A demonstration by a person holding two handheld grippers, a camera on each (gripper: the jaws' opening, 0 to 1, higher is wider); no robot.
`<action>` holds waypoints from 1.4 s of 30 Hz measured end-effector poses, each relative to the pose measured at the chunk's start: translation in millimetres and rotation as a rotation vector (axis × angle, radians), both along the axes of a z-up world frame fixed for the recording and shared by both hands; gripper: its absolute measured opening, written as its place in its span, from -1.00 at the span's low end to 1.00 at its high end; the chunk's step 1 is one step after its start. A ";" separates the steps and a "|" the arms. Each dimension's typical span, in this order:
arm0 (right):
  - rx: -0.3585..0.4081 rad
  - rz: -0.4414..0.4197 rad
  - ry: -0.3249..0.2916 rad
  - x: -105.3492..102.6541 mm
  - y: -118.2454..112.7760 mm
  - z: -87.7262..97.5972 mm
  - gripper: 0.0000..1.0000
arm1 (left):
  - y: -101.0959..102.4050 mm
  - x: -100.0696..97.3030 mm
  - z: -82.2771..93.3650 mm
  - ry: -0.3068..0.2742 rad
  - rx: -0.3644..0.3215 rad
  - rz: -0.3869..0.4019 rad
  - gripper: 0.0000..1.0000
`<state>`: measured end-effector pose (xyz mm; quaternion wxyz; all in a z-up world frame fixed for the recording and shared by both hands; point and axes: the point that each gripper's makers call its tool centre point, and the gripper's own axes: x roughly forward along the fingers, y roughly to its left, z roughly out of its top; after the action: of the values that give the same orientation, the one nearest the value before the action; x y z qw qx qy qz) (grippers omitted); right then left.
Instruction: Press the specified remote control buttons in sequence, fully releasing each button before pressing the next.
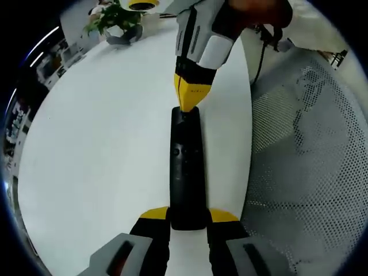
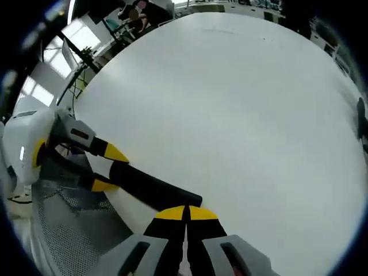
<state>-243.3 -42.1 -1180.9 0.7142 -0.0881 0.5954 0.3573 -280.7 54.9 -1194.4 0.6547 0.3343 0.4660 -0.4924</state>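
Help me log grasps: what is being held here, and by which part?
The left claw clamps the black remote control by its near end. The right claw, shut, presses its tip on the far end.

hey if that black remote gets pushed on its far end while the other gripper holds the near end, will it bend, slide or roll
Probably not bend: the remote looks like a rigid slab. Rolling seems unlikely, as it lies flat on the white table. Sliding looks limited, since the left gripper clamps its near end while the right gripper, jaws closed, presses the far end.
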 end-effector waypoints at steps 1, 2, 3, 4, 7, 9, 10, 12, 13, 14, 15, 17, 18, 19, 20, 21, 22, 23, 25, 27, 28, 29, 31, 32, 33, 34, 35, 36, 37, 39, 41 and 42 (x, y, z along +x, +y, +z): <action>-0.009 -0.006 0.005 -0.4 0.5 0.4 -1.00 | -0.1 0.1 0.0 0.002 0.003 -0.001 -0.53; -0.026 -0.009 0.009 -0.4 0.9 0.0 -1.00 | -0.1 0.5 -0.2 0.005 0.006 -0.002 -0.53; -0.041 -0.005 0.007 0.2 1.0 -0.8 -1.00 | 0.1 0.5 -0.1 0.008 0.007 0.001 -0.53; -0.056 -0.003 0.004 0.0 0.9 -0.8 -1.00 | 0.2 0.3 -0.1 0.008 0.007 0.003 -0.53; -0.101 -0.001 -0.008 -2.0 1.9 0.4 -1.00 | 0.8 0.2 -0.3 0.003 -0.002 0.003 -0.53; -0.117 0.005 -0.013 -1.0 1.7 -0.4 -1.00 | 1.2 0.3 0.0 0.005 -0.015 0.006 -0.53; -0.122 0.006 -0.014 -1.0 1.6 -0.3 -1.00 | 1.2 0.5 -0.2 0.004 -0.019 0.006 -0.53; -0.127 0.008 -0.017 -0.6 0.7 -0.5 -1.00 | 1.0 0.1 0.1 0.001 -0.026 0.004 -0.53; -0.124 0.006 -0.018 -0.6 0.4 -0.3 -1.00 | 1.1 0.0 0.3 -0.003 -0.034 0.007 -0.53; -0.121 0.000 -0.016 -0.5 0.2 -0.2 -1.00 | 1.2 -0.1 0.3 -0.003 -0.036 0.009 -0.53; -0.116 -0.008 -0.013 -0.3 -0.3 -0.2 -1.00 | 1.5 -0.2 0.5 -0.006 -0.045 0.009 -0.53; -0.109 -0.018 -0.009 0.7 -0.6 -0.9 -1.00 | 1.8 -0.6 0.9 -0.009 -0.057 0.008 -0.53; -0.105 -0.025 -0.005 1.0 -0.7 -1.2 -1.00 | 1.8 -0.8 0.9 -0.014 -0.065 0.007 -0.54; -0.101 -0.030 0.000 1.3 -0.8 -1.3 -1.00 | 1.6 -0.7 0.9 -0.015 -0.070 0.008 -0.54; -0.098 -0.033 0.003 1.4 -0.9 -1.3 -1.00 | 1.3 -0.4 1.0 -0.015 -0.075 0.009 -0.54; -0.094 -0.036 0.007 2.5 -1.3 -2.2 -1.00 | 1.0 -0.2 1.0 -0.014 -0.077 0.009 -0.54; -0.085 -0.044 0.012 2.7 -1.6 -2.2 -1.00 | 0.6 0.0 1.2 -0.009 -0.078 0.006 -0.54; -0.078 -0.050 0.014 2.9 -1.7 -2.6 -1.00 | 0.6 0.2 1.2 -0.006 -0.076 0.006 -0.54; -0.064 -0.065 0.011 2.2 -1.5 -2.1 -1.00 | 0.5 1.1 1.0 0.005 -0.071 0.002 -0.53; -0.067 -0.054 -0.012 2.9 -0.4 -3.2 -1.00 | 0.7 0.8 0.9 0.012 -0.066 -0.001 -0.53; -0.073 -0.049 -0.023 3.1 -0.1 -3.2 -1.00 | 0.6 0.6 0.9 0.013 -0.063 -0.002 -0.53; -0.086 -0.041 -0.036 3.1 0.5 -3.7 -1.00 | 0.6 0.4 0.9 0.014 -0.060 -0.002 -0.53; -0.103 -0.032 -0.042 3.0 1.5 -4.1 -1.00 | 0.5 0.1 0.6 0.010 -0.052 -0.006 -0.53; -0.108 -0.029 -0.040 3.1 1.6 -3.8 -1.00 | 0.6 0.0 0.6 0.010 -0.049 -0.007 -0.53; -0.114 -0.027 -0.035 2.5 1.6 -3.0 -1.00 | 0.7 0.1 0.6 0.009 -0.047 -0.008 -0.53; -0.116 -0.027 -0.029 2.7 1.7 -2.8 -1.00 | 0.6 0.1 0.6 0.009 -0.046 -0.008 -0.53; -0.113 -0.026 -0.022 2.2 2.3 -2.6 -1.00 | 0.7 0.2 0.7 0.010 -0.047 -0.007 -0.53; -0.072 -0.032 -0.005 0.8 8.5 -2.1 -1.00 | 0.7 0.3 0.6 0.010 -0.047 -0.004 -0.54; -0.050 -0.054 0.015 -1.2 12.1 -2.0 -1.00 | 0.6 0.2 0.5 0.008 -0.045 -0.005 -0.54; -0.058 -0.051 0.020 -1.7 10.4 -2.6 -1.00 | 0.6 0.1 0.4 0.004 -0.038 -0.006 -0.54; -0.051 -0.045 0.037 -6.7 13.7 -1.8 -1.00 | 0.8 0.5 0.3 0.005 -0.038 -0.004 -0.54; -0.051 -0.040 0.037 -7.8 14.9 -1.7 -1.00 | 0.7 0.6 0.4 0.006 -0.041 -0.003 -0.54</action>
<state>-251.1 -27.2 -1182.6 0.7075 -0.0877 0.6190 0.3295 -280.1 55.6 -1194.0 0.6594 0.3201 0.4572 -0.5037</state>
